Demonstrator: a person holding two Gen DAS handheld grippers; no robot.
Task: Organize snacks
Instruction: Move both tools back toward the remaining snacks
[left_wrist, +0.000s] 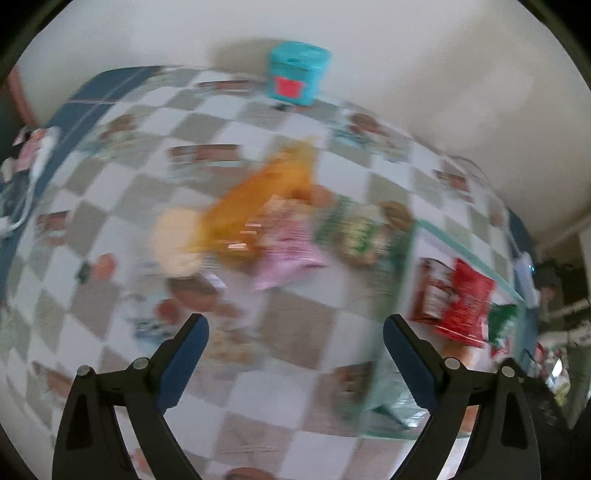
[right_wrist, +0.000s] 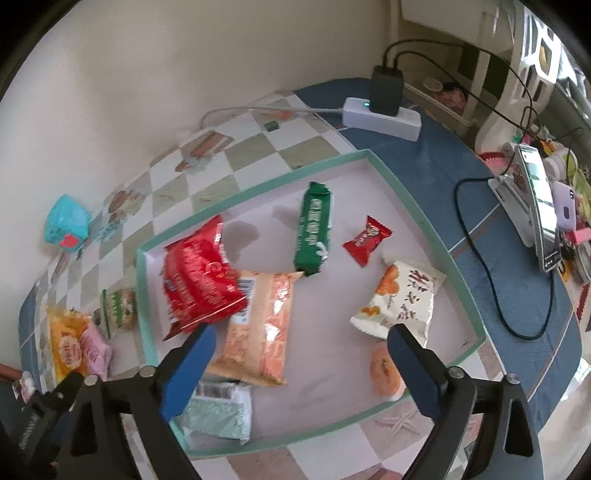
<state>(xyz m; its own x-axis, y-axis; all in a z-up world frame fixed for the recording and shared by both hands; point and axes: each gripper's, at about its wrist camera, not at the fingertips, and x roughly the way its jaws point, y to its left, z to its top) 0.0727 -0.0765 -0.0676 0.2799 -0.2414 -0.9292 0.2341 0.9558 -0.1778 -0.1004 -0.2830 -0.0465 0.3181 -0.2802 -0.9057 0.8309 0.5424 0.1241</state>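
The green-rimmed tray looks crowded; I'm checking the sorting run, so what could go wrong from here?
1. The left-wrist view is smeared, so aiming the open left claw at the orange packet outside the green-rimmed tray may miss.
2. The red crinkled bag overlaps the peach wrapper; another drop could pile up there.

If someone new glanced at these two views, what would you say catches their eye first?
Probably the shallow green-rimmed tray on the checkered tablecloth, strewn with snack packets: a bright red bag at its left, a green bar in the middle. Next, the orange packet outside the tray in the blurred left view, and the turquoise tub by the wall.
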